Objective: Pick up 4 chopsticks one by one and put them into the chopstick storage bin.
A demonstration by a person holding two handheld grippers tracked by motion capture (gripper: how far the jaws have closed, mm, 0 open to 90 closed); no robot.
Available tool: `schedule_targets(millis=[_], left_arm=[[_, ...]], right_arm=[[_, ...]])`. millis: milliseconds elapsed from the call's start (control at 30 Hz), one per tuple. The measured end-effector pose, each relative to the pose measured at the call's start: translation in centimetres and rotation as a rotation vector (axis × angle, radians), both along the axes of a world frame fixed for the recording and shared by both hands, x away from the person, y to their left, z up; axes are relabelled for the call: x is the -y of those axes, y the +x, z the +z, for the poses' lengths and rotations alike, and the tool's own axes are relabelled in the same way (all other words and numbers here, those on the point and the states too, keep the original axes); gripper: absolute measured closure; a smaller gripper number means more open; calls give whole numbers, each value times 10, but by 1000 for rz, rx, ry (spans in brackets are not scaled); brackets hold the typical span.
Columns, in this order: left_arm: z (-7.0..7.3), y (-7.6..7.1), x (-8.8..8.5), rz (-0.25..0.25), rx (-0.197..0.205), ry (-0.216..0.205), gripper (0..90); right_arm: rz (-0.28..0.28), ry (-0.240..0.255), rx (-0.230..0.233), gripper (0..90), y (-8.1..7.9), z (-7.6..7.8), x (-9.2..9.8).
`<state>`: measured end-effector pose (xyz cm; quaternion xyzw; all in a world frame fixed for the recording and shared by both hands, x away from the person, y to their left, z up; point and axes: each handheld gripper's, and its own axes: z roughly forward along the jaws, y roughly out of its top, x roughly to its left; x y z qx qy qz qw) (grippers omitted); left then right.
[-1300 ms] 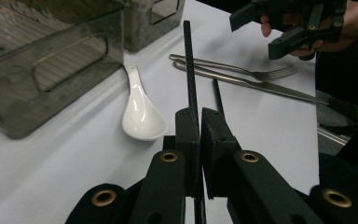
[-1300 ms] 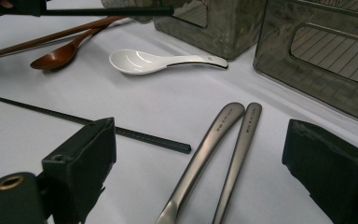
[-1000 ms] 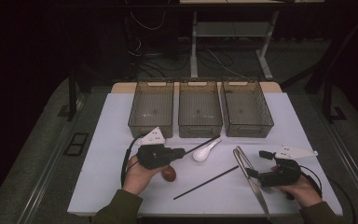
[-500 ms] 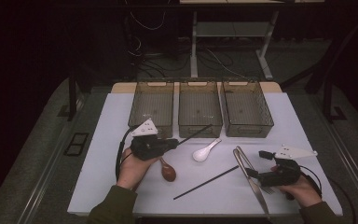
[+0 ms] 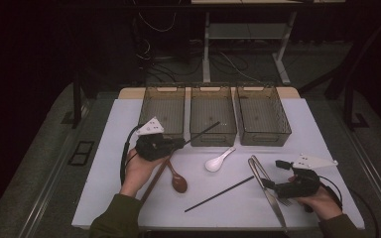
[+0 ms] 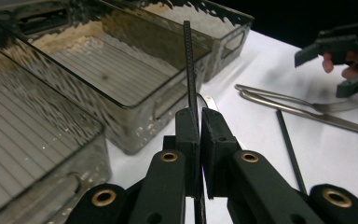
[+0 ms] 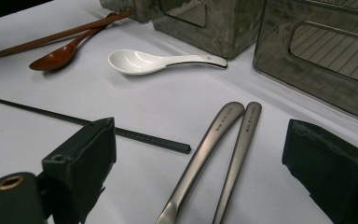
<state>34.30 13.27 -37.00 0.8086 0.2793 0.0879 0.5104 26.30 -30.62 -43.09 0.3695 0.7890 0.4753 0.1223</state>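
A black chopstick (image 6: 189, 70) is clamped between the jaws of the left gripper (image 5: 176, 144), which are closed tight on it. In the left gripper view the stick rises almost straight up out of the pads, its tip seen against the middle bin (image 6: 121, 65). In the high view the held stick (image 5: 203, 131) is seen slanting up and to the right from the gripper, its free end over the front wall of the middle bin (image 5: 213, 136). The gripper is held above the table (image 5: 109, 148), just in front of the left bin (image 5: 162, 104).

The right gripper (image 5: 270, 184) is held low at the right front of the table; its jaws are spread wide with nothing between the pads. In the right gripper view two metal utensil handles (image 7: 219, 135) are seen lying side by side on the table between and beyond the open jaws, not touched by them.

A second black chopstick (image 5: 218, 194) is seen lying flat on the table, between the two hands. A white spoon (image 5: 218, 161) lies just in front of the middle bin. A brown wooden spoon (image 5: 177, 181) and a brown chopstick (image 5: 154, 181) lie beside the left hand (image 5: 139, 168). A right bin (image 5: 263, 114) stands in line with the other two; no contents can be made out in any of the three.
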Motion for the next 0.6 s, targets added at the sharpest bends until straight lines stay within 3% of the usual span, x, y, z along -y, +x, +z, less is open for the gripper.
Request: schedule_targets(millis=[600], left_arm=[[8, 36, -11, 82, 3, 18, 851]], right_arm=[[2, 5, -4, 97, 0, 0, -1]])
